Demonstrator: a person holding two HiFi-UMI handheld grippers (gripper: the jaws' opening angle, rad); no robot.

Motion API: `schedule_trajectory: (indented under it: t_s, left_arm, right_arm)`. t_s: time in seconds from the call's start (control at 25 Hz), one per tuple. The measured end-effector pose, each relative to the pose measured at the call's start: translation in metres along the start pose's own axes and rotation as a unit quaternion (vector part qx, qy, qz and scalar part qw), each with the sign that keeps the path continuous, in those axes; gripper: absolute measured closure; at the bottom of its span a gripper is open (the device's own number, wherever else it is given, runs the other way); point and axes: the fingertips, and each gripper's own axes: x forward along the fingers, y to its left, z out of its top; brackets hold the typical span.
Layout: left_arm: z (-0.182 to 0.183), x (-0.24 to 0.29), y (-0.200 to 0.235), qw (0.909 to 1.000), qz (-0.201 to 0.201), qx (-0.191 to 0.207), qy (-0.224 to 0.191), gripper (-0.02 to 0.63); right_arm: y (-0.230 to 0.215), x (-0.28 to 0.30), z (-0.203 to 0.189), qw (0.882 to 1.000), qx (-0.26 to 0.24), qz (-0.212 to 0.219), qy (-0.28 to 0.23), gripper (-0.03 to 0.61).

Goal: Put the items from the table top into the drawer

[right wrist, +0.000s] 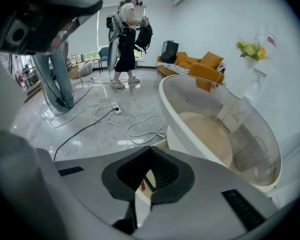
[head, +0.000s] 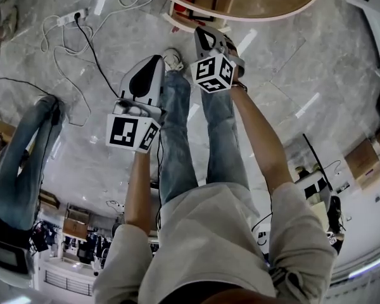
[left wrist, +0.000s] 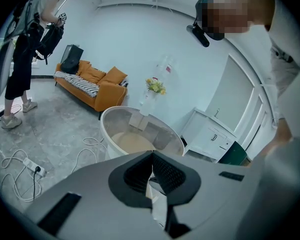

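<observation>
Drawer (head: 179, 9) open just ahead of right claw (right wrist: 150, 149), closed, empty; left claw (left wrist: 151, 154) closed, empty.

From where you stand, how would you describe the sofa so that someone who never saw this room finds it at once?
Look past the round white table to the pale wall behind it. Against that wall stands a low sofa with a striped throw on its seat. It alone is bright orange; the object at its end is black, the cabinet white.
</observation>
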Motion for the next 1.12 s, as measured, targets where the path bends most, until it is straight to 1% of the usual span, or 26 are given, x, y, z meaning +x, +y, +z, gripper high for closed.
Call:
schedule_trajectory:
  t_s: [0.16,0.32,0.52,0.68,0.88,1.12]
  left_arm:
    - [0.011,0.000,-0.006,1.0000,-0.003,0.008,-0.002,0.597]
    - [0.018,0.000,-0.012,0.9999,-0.007,0.013,-0.001,0.598]
    - [0.021,-0.001,-0.020,0.9996,-0.018,0.021,0.003,0.598]
    - [0.025,0.000,-0.024,0.9995,-0.018,0.025,0.002,0.598]
    - [0.031,-0.003,-0.026,0.9995,-0.016,0.026,-0.004,0.598]
    - [0.040,-0.009,-0.031,0.9995,-0.013,0.025,-0.012,0.598]
  right_arm:
    - [-0.004,-0.024,0.014,0.999,0.037,-0.004,-0.027,0.554]
    - [-0.007,-0.044,0.022,0.996,0.079,-0.008,-0.043,0.554]
    - [-0.015,-0.067,0.031,0.990,0.126,-0.016,-0.067,0.554]
    - [-0.023,-0.086,0.040,0.983,0.159,-0.016,-0.089,0.554]
    - [-0.031,-0.113,0.054,0.976,0.185,-0.025,-0.110,0.554]
    - [-0.047,-0.146,0.070,0.971,0.192,-0.044,-0.134,0.554]
